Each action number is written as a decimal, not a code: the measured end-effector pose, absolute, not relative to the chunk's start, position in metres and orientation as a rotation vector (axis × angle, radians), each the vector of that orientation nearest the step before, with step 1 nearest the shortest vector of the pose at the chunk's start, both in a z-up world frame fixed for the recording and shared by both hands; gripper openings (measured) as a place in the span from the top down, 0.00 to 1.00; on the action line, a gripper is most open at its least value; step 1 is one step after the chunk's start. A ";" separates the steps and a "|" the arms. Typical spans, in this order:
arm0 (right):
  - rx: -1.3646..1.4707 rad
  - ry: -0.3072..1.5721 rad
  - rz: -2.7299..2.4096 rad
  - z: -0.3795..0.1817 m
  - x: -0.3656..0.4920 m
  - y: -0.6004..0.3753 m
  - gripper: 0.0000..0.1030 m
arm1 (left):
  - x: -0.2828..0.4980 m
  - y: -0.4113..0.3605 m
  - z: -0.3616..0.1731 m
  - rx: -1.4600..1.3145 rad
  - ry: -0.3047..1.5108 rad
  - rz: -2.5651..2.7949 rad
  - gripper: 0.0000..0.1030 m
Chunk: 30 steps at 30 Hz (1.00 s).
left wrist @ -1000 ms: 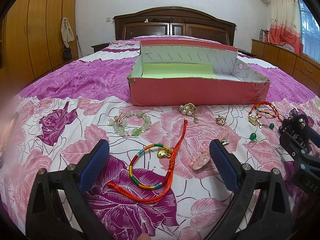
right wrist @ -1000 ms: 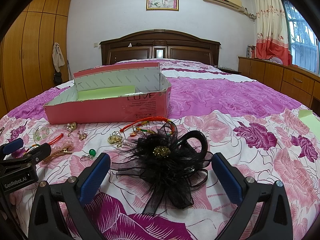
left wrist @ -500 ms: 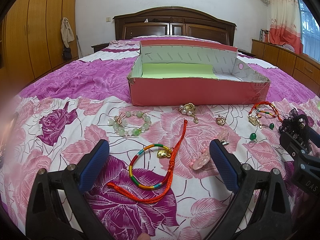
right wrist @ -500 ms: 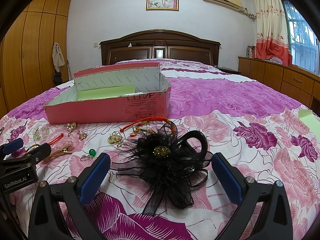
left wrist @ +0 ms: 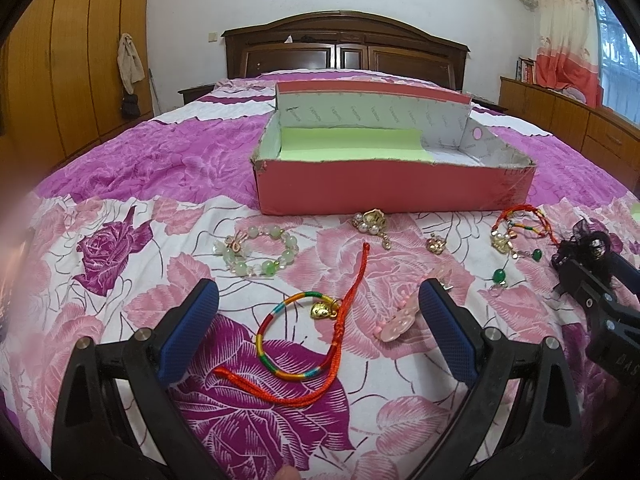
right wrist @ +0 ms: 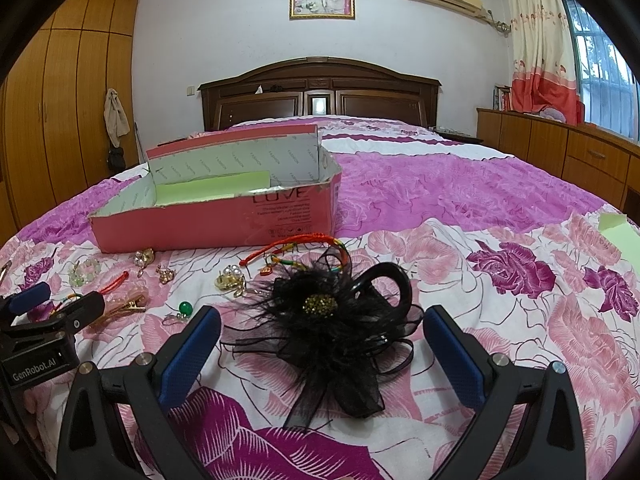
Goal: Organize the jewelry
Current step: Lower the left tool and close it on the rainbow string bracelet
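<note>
An open pink box (left wrist: 384, 188) with a green liner stands on the floral bedspread; it also shows in the right wrist view (right wrist: 224, 220). Jewelry lies in front of it. My left gripper (left wrist: 319, 308) is open and empty, its jaws either side of a rainbow cord bracelet with a gold charm (left wrist: 296, 340) and a red cord (left wrist: 344, 320). A pink hair clip (left wrist: 400, 320) lies by its right finger. My right gripper (right wrist: 322, 334) is open and empty, framing a black feather hair flower (right wrist: 332, 320).
A green bead bracelet (left wrist: 260, 254), a pearl brooch (left wrist: 370, 222), a small gold charm (left wrist: 436, 245), a red cord bracelet with gold charm (left wrist: 516, 224) and green bead earrings (left wrist: 500, 276) lie near the box. A green paper (right wrist: 620, 236) lies at the right.
</note>
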State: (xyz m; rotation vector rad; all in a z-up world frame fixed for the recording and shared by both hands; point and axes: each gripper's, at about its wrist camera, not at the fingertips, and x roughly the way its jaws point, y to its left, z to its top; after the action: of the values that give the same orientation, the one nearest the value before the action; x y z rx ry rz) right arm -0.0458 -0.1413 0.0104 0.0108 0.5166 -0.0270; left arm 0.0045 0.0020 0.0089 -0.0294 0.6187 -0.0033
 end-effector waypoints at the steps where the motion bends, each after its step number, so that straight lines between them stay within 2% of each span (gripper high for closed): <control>1: 0.014 0.516 -0.024 0.014 -0.046 -0.142 0.00 | 0.006 0.001 0.011 -0.029 0.621 -0.009 0.09; 14: 0.064 0.540 -0.007 0.045 -0.040 -0.158 0.00 | 0.026 0.011 0.034 -0.086 0.713 -0.063 0.13; 22: 0.075 0.640 -0.009 0.058 -0.014 -0.173 0.00 | 0.035 0.018 0.027 -0.086 0.804 -0.060 0.31; 30: 0.048 0.768 0.013 0.054 0.011 -0.172 0.03 | 0.032 0.027 0.029 -0.112 0.892 -0.137 0.44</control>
State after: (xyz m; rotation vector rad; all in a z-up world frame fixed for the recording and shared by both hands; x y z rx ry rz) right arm 0.0114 -0.1721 0.0541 0.0482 0.7684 0.0128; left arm 0.0318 0.0274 0.0287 -0.1121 0.8918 -0.1372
